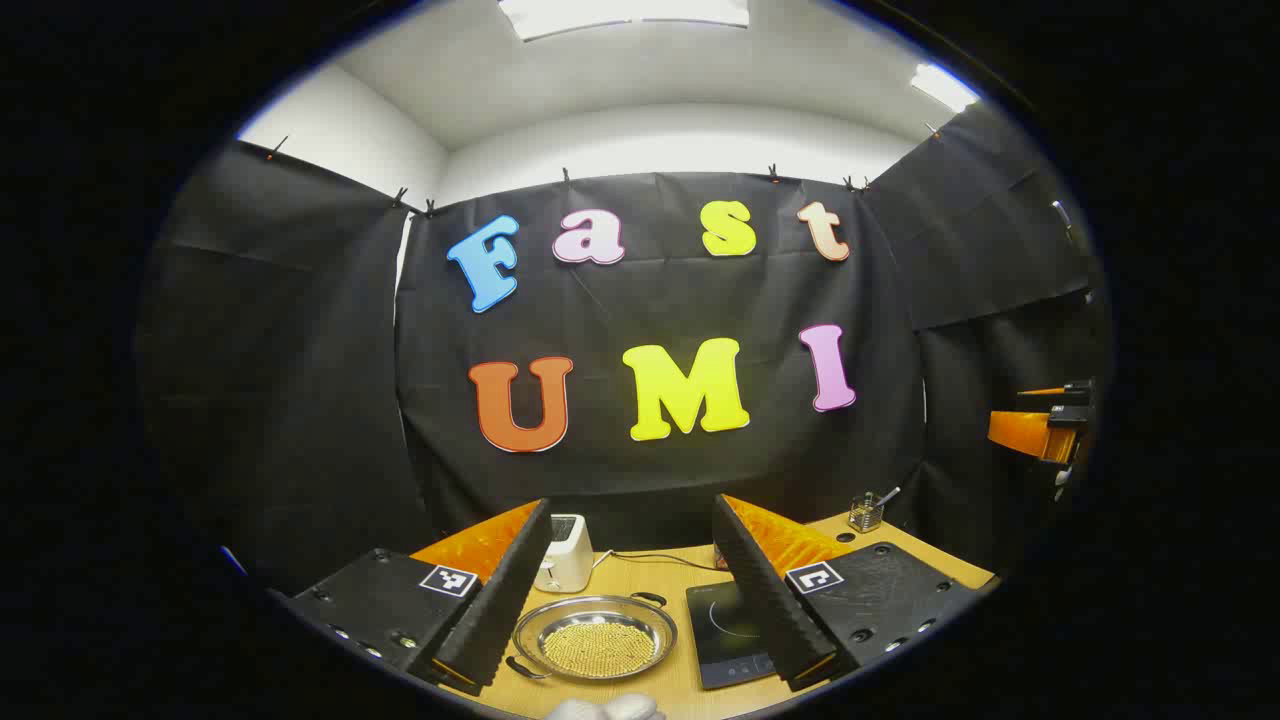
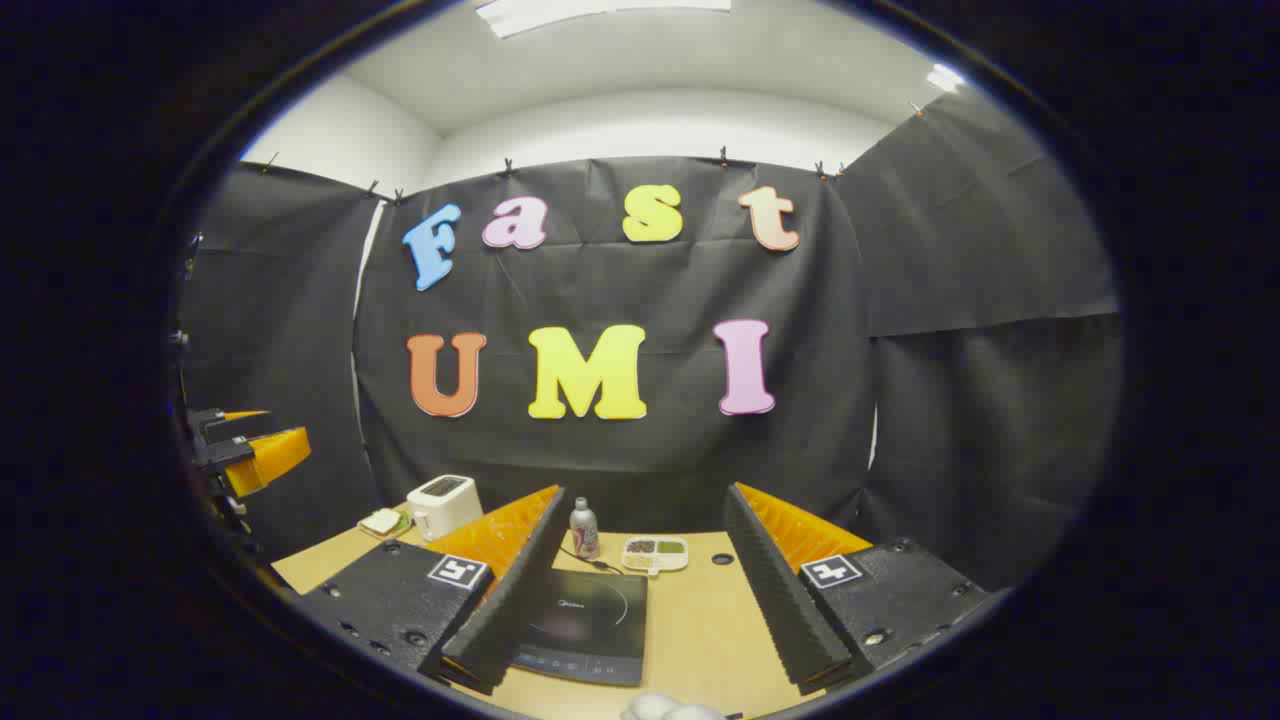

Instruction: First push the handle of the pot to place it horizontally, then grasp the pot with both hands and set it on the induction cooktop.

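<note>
A wooden worktop (image 1: 640, 575) spans the lower part of both views, in front of the black cloth wall.

In the left gripper view, the left claw (image 1: 630, 615) stands wide open, its two fingers spread apart and gripping nothing. Between them, at about 6 o'clock, sits the pot (image 1: 595, 637), a shallow round metal pan with small side handles and yellowish grains inside. Just beside it at 5 o'clock lies the flat black induction cooktop (image 1: 728, 635), apart from the pot. A white toaster (image 1: 564, 554) stands behind the pot. The other claw shows at 3 o'clock, at the view's edge.

In the right gripper view, the right claw (image 2: 650, 600) is also wide open and holds nothing. The induction cooktop (image 2: 588, 625) lies at 6 o'clock, partly behind the claw's left finger. Behind it stand a small bottle (image 2: 584, 529) and a white divided tray (image 2: 655, 553).
</note>
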